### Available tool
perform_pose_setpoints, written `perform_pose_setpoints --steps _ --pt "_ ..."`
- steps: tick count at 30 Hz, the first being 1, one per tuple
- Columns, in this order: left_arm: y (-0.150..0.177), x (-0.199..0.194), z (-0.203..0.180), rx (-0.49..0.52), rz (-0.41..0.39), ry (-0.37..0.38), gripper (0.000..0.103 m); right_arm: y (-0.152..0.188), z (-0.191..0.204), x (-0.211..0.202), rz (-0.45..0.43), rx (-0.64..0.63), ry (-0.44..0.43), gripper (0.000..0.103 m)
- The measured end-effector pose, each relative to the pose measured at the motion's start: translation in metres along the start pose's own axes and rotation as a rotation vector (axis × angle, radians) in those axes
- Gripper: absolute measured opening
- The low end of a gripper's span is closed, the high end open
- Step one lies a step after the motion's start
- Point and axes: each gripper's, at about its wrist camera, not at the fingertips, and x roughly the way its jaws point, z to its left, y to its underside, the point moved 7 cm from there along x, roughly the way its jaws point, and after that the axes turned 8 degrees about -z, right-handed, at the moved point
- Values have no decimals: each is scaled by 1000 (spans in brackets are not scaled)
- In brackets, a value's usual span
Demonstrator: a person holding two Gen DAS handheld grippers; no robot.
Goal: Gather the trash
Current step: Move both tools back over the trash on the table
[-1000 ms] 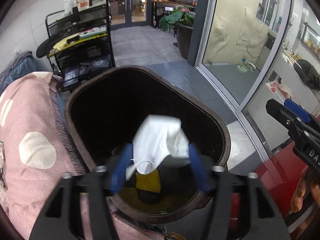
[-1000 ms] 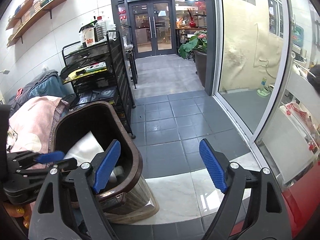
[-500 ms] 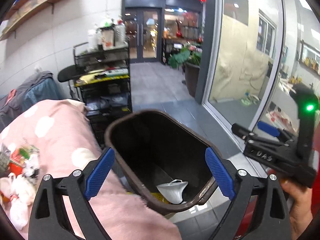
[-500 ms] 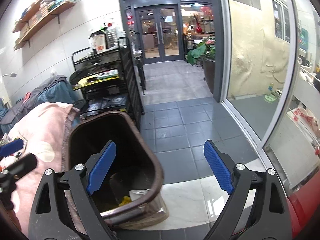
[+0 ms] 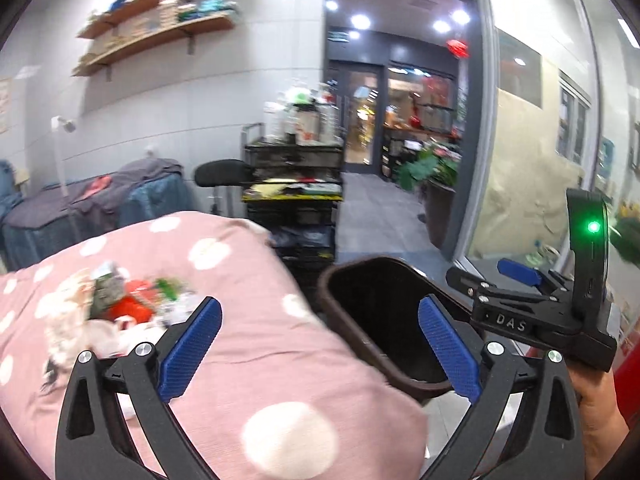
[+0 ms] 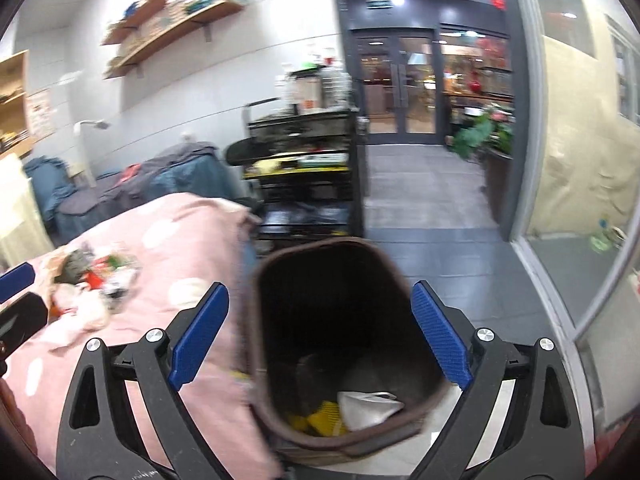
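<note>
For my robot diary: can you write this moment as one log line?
left gripper: open, empty | right gripper: open, empty | mask: in bin | trash pile: on pink blanket

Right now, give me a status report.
Left gripper and right gripper open, empty. White trash in brown bin. More litter on pink cloth. Nothing blocking.

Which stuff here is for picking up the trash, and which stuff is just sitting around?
For the trash job:
- brown trash bin
- white crumpled trash in the bin
- pile of trash on the pink dotted blanket
- left claw, open and empty
- right claw, open and empty

Just sitting around:
- black cart
- wall shelves
- potted plant
</note>
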Motion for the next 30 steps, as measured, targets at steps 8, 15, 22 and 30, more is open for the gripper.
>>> perform_pose_setpoints --steps 8,15,22,30 --pt "11 -37 82 -9 -22 -255 97 7 87 7 46 -68 -178 91" --pt "43 -79 163 -118 23 -409 97 21 160 7 115 -119 -330 92" --pt "76 -110 224 -209 76 -501 97 42 231 8 218 -183 -479 92" --pt "88 -108 242 -244 114 -481 97 74 302 20 344 -344 -568 92"
